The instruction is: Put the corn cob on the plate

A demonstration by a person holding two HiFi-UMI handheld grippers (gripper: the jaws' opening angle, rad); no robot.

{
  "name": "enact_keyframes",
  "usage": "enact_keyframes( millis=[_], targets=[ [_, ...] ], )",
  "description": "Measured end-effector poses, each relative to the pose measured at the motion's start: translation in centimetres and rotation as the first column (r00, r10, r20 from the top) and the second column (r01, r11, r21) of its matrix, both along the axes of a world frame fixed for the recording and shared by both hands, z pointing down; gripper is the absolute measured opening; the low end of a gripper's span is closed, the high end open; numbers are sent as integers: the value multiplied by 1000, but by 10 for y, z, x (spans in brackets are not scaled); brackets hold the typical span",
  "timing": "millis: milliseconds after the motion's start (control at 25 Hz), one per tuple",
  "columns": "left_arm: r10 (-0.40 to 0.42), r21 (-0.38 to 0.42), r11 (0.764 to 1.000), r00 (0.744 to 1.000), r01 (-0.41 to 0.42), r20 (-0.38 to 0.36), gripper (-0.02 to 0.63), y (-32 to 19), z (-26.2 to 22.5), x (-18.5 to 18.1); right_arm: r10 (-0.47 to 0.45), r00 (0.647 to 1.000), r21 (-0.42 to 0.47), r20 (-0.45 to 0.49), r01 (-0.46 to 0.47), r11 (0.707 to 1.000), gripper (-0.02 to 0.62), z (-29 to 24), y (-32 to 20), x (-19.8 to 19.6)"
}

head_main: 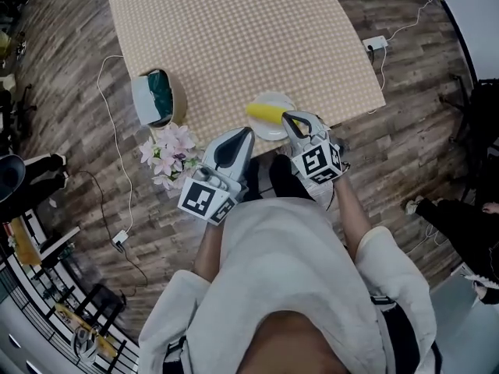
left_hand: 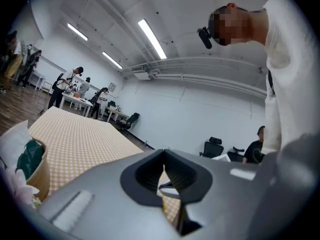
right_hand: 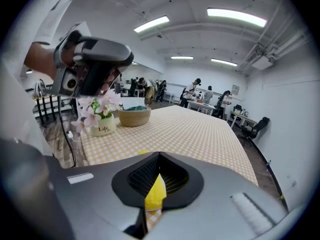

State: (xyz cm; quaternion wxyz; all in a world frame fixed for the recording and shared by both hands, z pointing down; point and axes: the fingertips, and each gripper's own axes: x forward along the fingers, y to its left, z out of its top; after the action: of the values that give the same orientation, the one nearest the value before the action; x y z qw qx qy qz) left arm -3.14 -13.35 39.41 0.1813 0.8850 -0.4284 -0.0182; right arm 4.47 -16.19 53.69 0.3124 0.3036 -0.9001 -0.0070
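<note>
A table under a beige checked cloth (head_main: 234,37) fills the upper part of the head view, standing on a dark wooden plank floor (head_main: 70,68). At the cloth's near edge, at 12 o'clock from the person, sits a small round white plate (head_main: 270,133), and the yellow corn cob (head_main: 263,114) lies across it, running from 10 o'clock to 4 o'clock.

The right gripper (head_main: 290,118) comes in from 4 o'clock of the plate, its tip against the cob's near end. In the right gripper view its jaws are drawn close, and the yellow cob fills the narrow gap between them, so they pinch that end.

The left gripper (head_main: 249,132) hangs at 7 o'clock of the plate, just beside its rim and off the table's edge. Its jaws are pressed together with nothing between them. Only checked cloth and a sliver of white rim show through the slit in the left gripper view.

A round woven basket (head_main: 178,100) with a teal cloth (head_main: 160,92) inside rests at the table's left edge, at 9 o'clock of the plate. A bunch of pale pink flowers (head_main: 170,153) stands at 8 o'clock of the plate, close to the left gripper. A white power strip (head_main: 375,43) lies on the floor at 2 o'clock, well apart from the plate.
</note>
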Motion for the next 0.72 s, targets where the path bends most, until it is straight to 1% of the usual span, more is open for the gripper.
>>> enact_keyframes(
  millis=[80, 120, 160, 200, 240, 320, 360, 400, 440, 480, 720],
  targets=[
    [9, 26, 1000, 1000, -9, 9, 8, 4, -10, 9, 58, 993, -29, 107, -56, 998, 0, -20, 0, 8],
    [15, 43, 999, 1000, -16, 12, 6, 6, -16, 14, 89, 982, -46, 166, -82, 996, 0, -32, -1, 11],
    [22, 61, 998, 1000, -23, 14, 6, 7, -23, 19, 116, 966, -64, 230, -104, 993, 0, -45, -1, 14],
    [29, 81, 996, 999, -30, 14, 8, 8, -29, 24, 140, 943, -86, 301, -120, 989, 0, -59, -1, 16],
    [34, 100, 994, 999, -35, 15, 8, 10, -36, 29, 165, 909, -114, 382, -131, 985, 0, -74, 1, 19],
    [44, 136, 990, 999, -46, 21, 8, 15, -48, 39, 214, 816, -170, 537, -144, 975, 0, -101, 9, 26],
    [48, 152, 987, 998, -52, 26, 8, 19, -53, 45, 232, 776, -183, 587, -152, 971, 0, -112, 14, 31],
    [53, 165, 985, 998, -57, 30, 8, 21, -57, 50, 241, 751, -182, 615, -163, 970, 0, -121, 19, 36],
    [58, 176, 982, 998, -63, 32, 8, 24, -61, 55, 244, 742, -172, 625, -174, 970, -1, -126, 24, 41],
    [63, 184, 981, 997, -68, 32, 8, 26, -65, 58, 244, 740, -160, 627, -184, 970, -1, -131, 28, 45],
    [113, 216, 969, 993, -120, 42, 8, 44, -76, 67, 239, 744, -101, 624, -226, 969, -2, -149, 55, 57]
  ],
)
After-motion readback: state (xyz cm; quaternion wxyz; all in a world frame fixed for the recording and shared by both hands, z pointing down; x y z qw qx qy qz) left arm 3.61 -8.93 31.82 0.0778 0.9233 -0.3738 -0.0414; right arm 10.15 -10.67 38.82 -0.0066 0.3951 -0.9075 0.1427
